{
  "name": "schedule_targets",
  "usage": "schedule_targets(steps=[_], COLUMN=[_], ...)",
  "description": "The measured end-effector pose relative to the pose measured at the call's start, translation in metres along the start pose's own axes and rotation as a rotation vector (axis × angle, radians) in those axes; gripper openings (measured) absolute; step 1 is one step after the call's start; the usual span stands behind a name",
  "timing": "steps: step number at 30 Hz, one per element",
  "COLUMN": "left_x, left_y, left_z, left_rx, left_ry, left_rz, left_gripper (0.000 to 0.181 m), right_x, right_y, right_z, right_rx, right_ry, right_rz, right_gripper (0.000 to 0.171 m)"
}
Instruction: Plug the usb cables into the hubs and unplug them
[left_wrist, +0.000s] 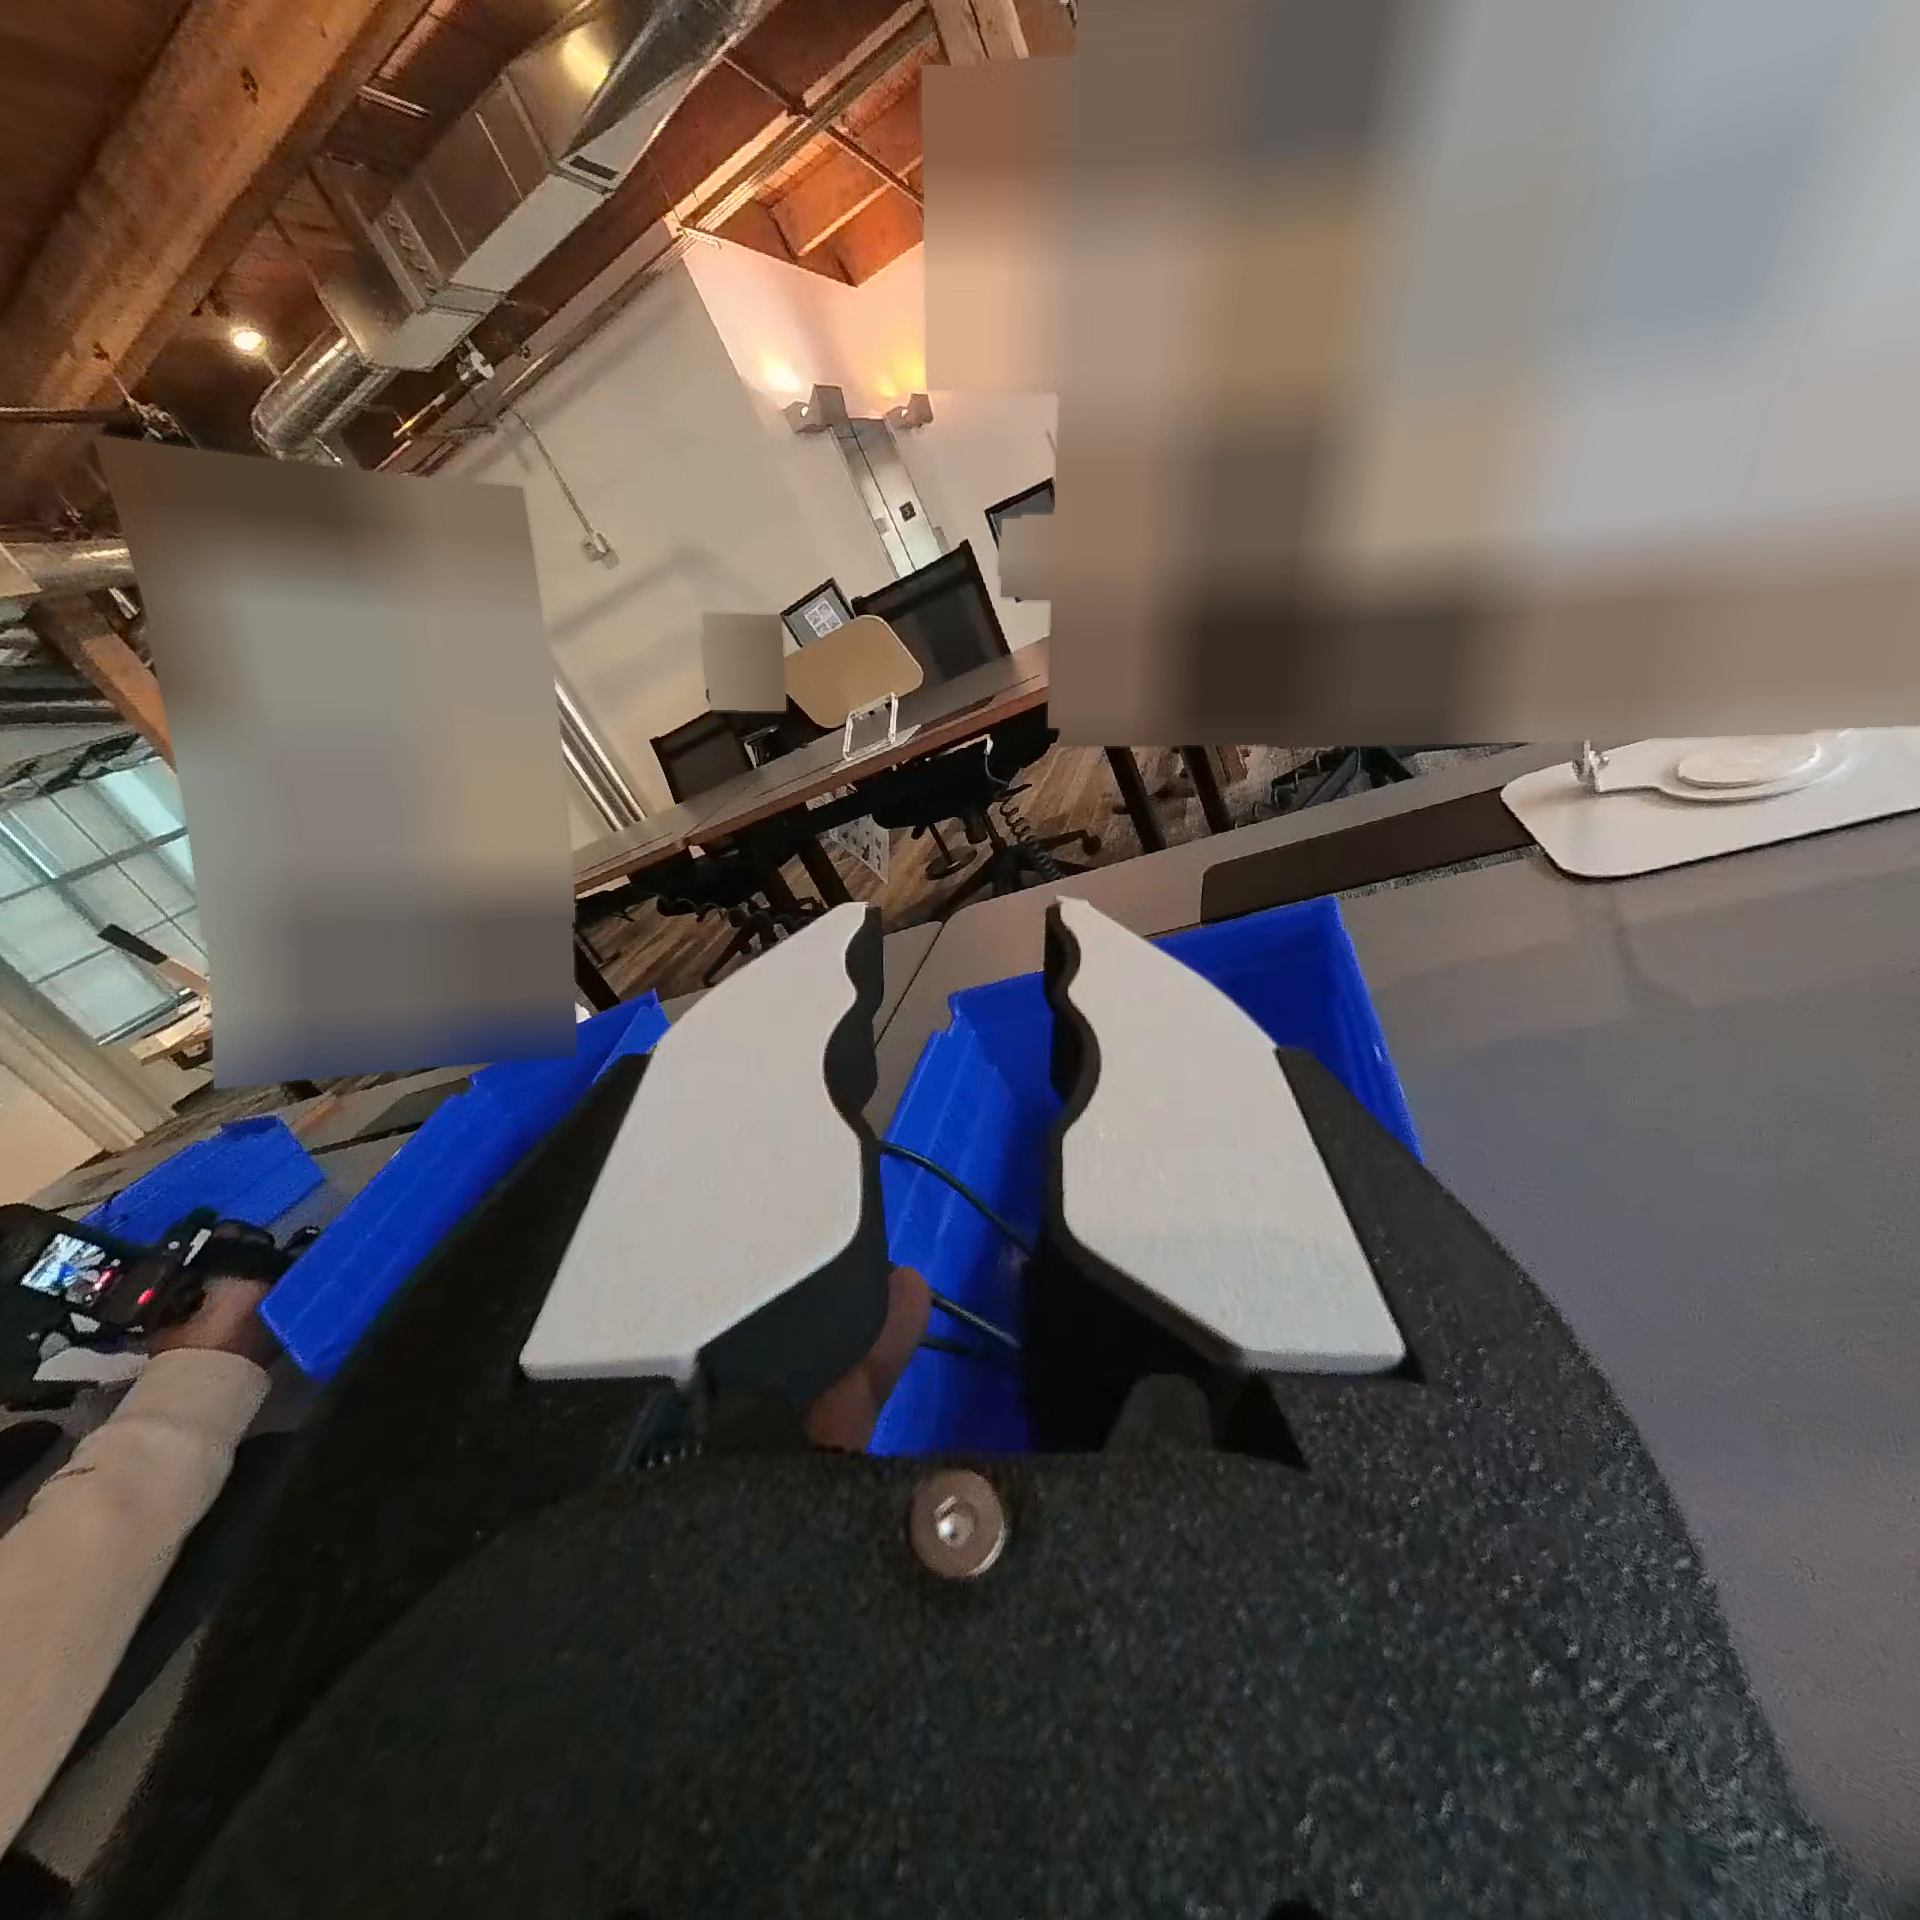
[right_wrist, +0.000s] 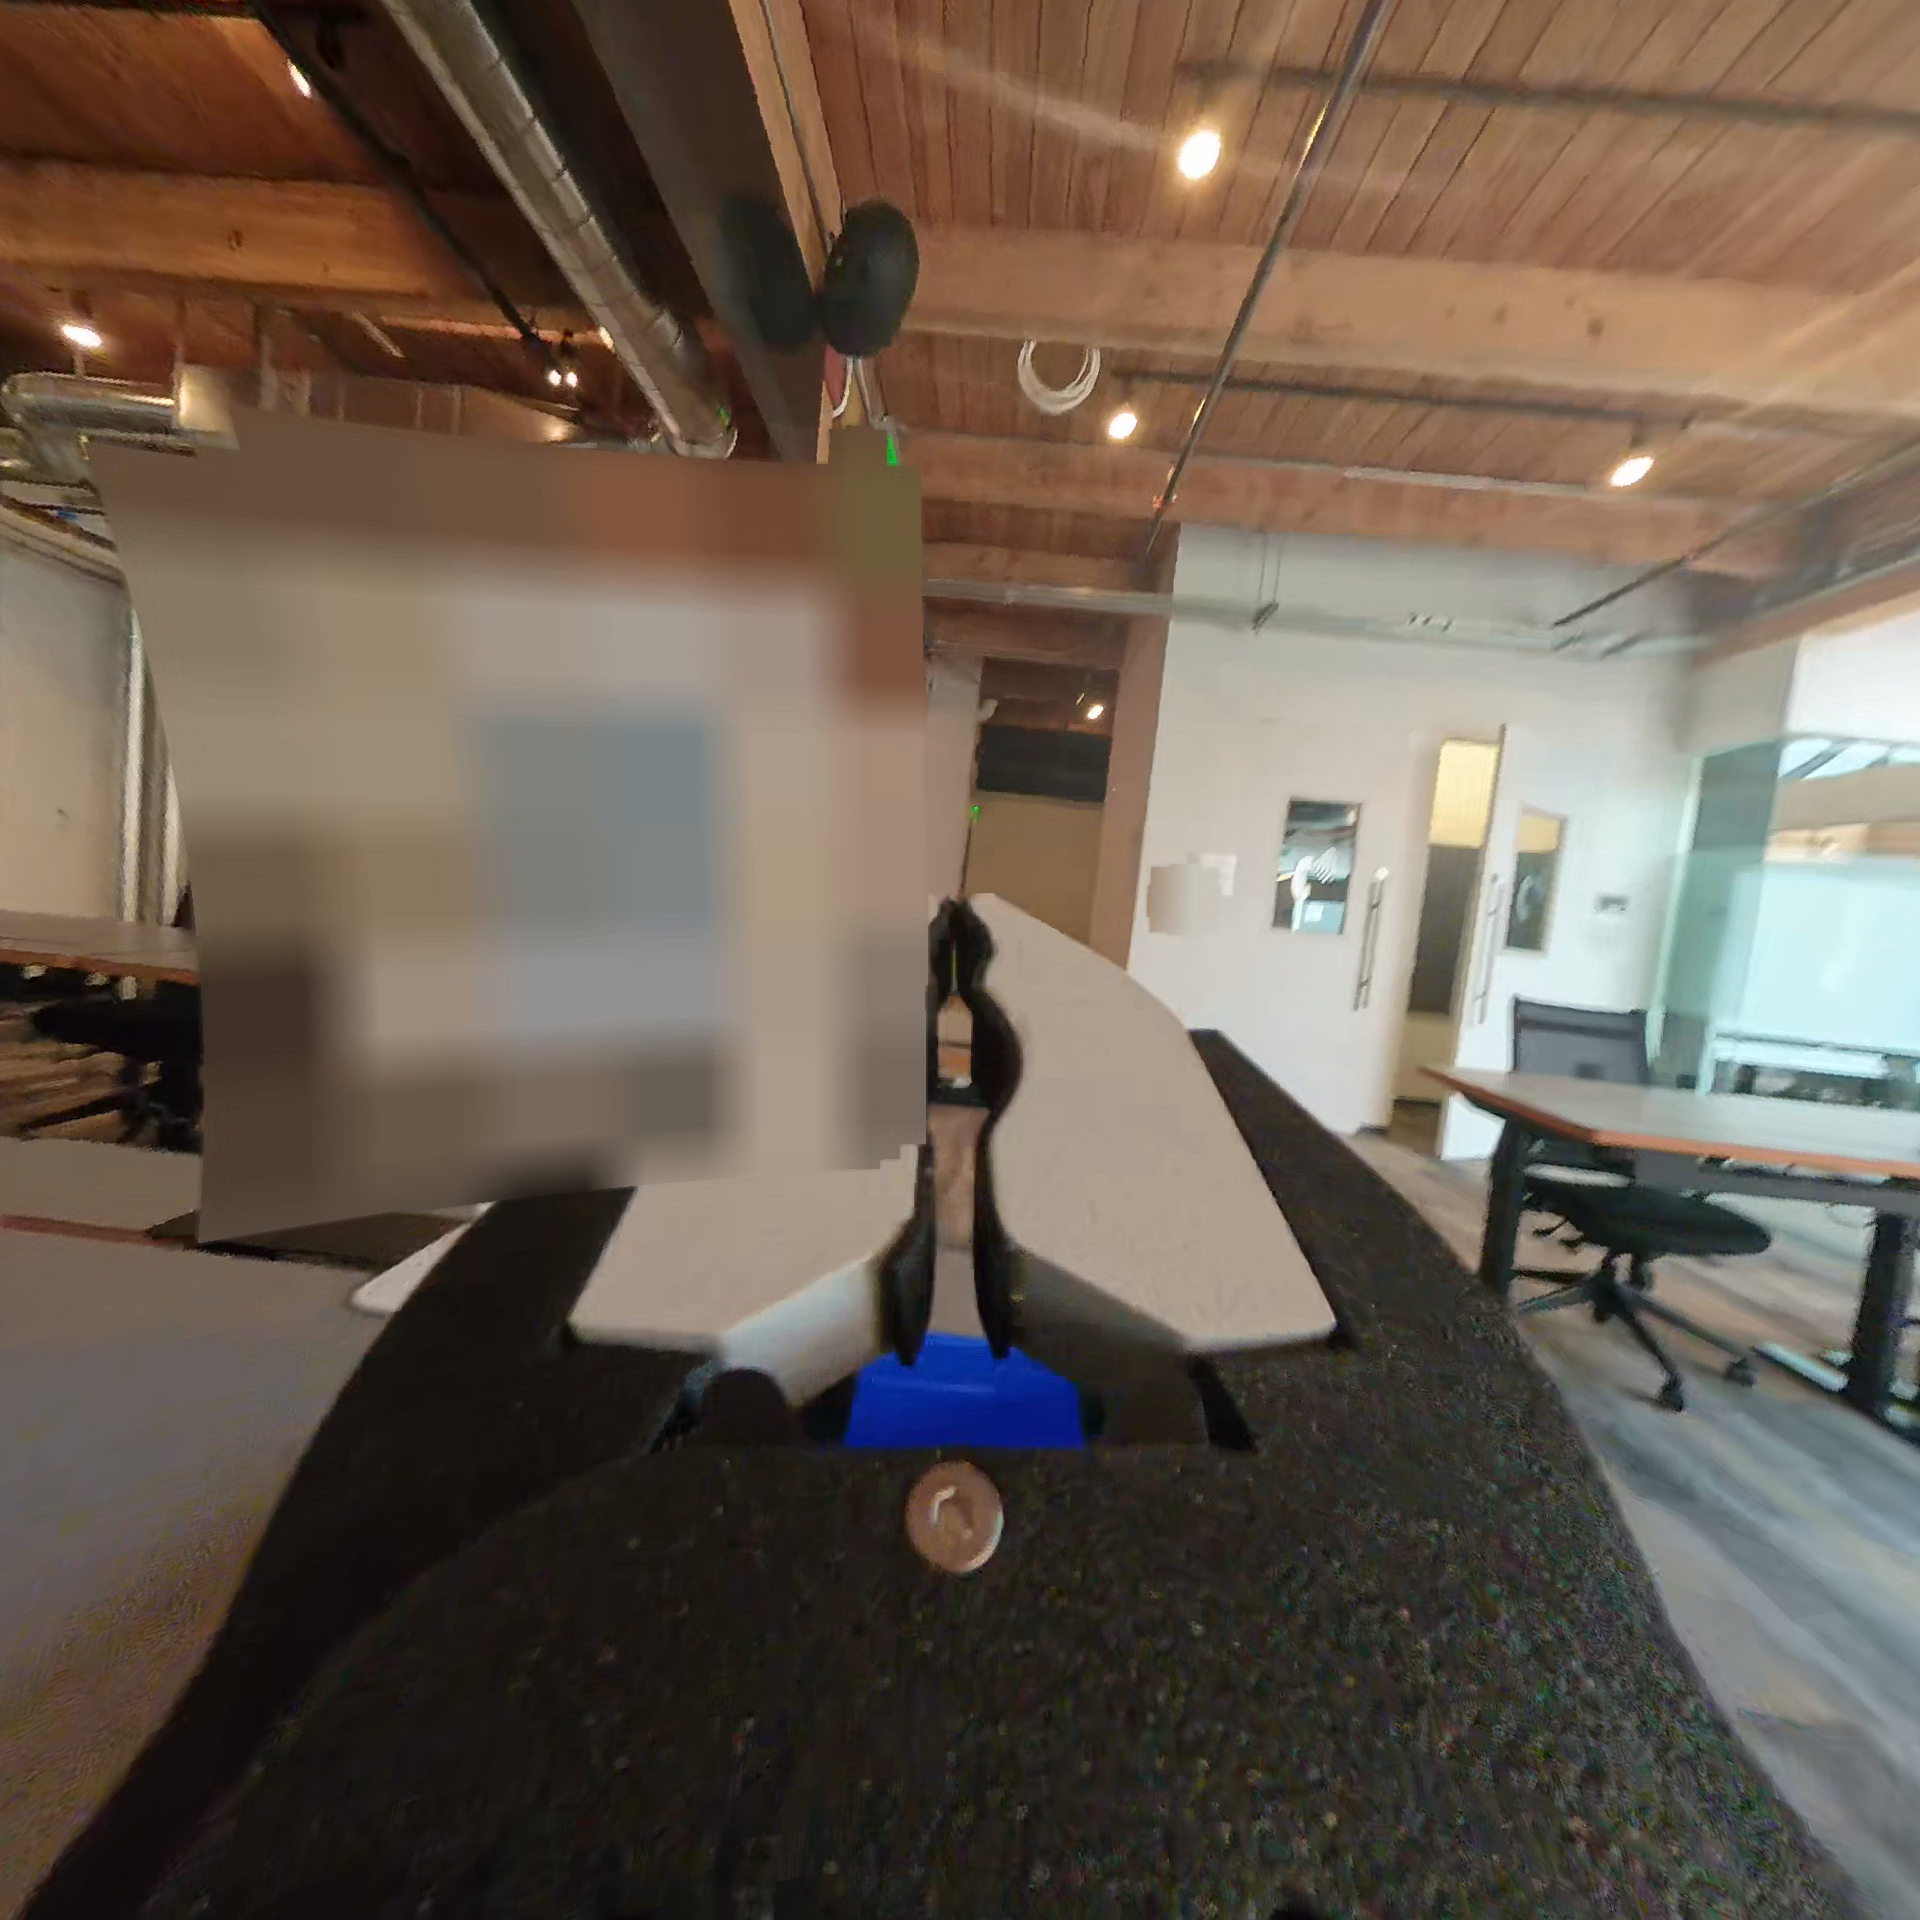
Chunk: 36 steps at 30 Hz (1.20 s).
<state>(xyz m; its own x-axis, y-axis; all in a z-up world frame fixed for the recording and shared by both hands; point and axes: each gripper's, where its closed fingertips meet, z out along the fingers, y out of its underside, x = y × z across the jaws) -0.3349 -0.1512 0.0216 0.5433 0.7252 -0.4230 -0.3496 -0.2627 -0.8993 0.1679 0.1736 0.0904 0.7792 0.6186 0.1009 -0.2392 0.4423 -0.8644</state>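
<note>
My left gripper (left_wrist: 961, 925) is open and empty, tilted up above two blue bins (left_wrist: 1288, 997) on a dark table. A thin black cable (left_wrist: 961, 1195) lies in the bin below the gap between the white fingers (left_wrist: 727, 1174). My right gripper (right_wrist: 958, 920) points up toward the room with its tips together and nothing between them. Its left finger is partly hidden by a blur patch. A bit of a blue bin (right_wrist: 966, 1392) shows under its fingers. I see no hub or plug in either view.
At the left, a hand in a cream sleeve (left_wrist: 135, 1455) holds a black device with a small screen (left_wrist: 94, 1273) next to another blue bin (left_wrist: 229, 1174). A white pad (left_wrist: 1714, 810) lies at the table's far right. Desks and office chairs (right_wrist: 1621, 1236) stand beyond. The gap from one gripper's tips to the other's is roughly 60 cm.
</note>
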Motion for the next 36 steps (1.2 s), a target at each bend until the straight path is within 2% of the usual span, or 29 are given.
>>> schedule_targets(steps=[3, 7, 10, 13, 16, 18, 19, 22, 24, 27, 30, 33, 36], left_x=[-0.002, -0.002, 0.007, 0.039, 0.094, 0.129, 0.139, 0.156, 0.173, 0.194, 0.208, 0.213, 0.221], left_y=[0.0, -0.002, -0.014, -0.044, -0.05, -0.028, -0.017, -0.003, 0.012, 0.052, 0.102, 0.14, 0.159], left_z=[-0.001, -0.003, -0.006, -0.022, -0.056, -0.077, -0.079, -0.068, -0.074, -0.091, -0.115, -0.123, -0.121], left_rx=[-0.005, 0.013, 0.087, 0.278, 0.365, 0.296, 0.251, 0.15, 0.075, -0.07, -0.282, -0.508, -0.603], left_ry=[-0.011, 0.003, 0.063, 0.291, 0.688, 0.922, 0.968, 0.965, 1.061, 1.21, 1.391, 1.447, 1.447], left_rz=[0.021, 0.011, -0.009, -0.056, 0.046, 0.175, 0.218, 0.256, 0.272, 0.442, 0.614, 0.712, 0.753], left_gripper=[0.03, 0.03, 0.03, 0.03, 0.029, 0.035, 0.036, 0.036, 0.037, 0.036, 0.036, 0.034, 0.035], right_x=[-0.004, -0.012, -0.014, -0.016, -0.018, -0.018, -0.018, -0.023, -0.026, -0.028, -0.028, -0.03, -0.029], right_y=[-0.003, 0.014, 0.023, 0.021, 0.024, 0.025, 0.024, 0.025, 0.025, 0.024, 0.024, 0.025, 0.027], right_z=[0.001, 0.007, 0.009, 0.007, 0.007, 0.007, 0.007, 0.007, 0.007, 0.006, 0.006, 0.006, 0.006], right_rx=[0.032, -0.068, -0.107, -0.08, -0.102, -0.101, -0.099, -0.099, -0.102, -0.095, -0.106, -0.115, -0.131], right_ry=[0.022, 0.034, 0.033, -0.009, -0.066, -0.078, -0.085, -0.124, -0.149, -0.173, -0.186, -0.203, -0.201], right_rz=[-0.106, -0.267, -0.252, -0.14, -0.096, -0.097, -0.095, -0.078, -0.068, -0.047, -0.022, -0.014, -0.042], right_gripper=[0.0, 0.0, 0.0, 0.0, 0.0, 0.003, 0.003, 0.006, 0.009, 0.013, 0.012, 0.01, 0.01])
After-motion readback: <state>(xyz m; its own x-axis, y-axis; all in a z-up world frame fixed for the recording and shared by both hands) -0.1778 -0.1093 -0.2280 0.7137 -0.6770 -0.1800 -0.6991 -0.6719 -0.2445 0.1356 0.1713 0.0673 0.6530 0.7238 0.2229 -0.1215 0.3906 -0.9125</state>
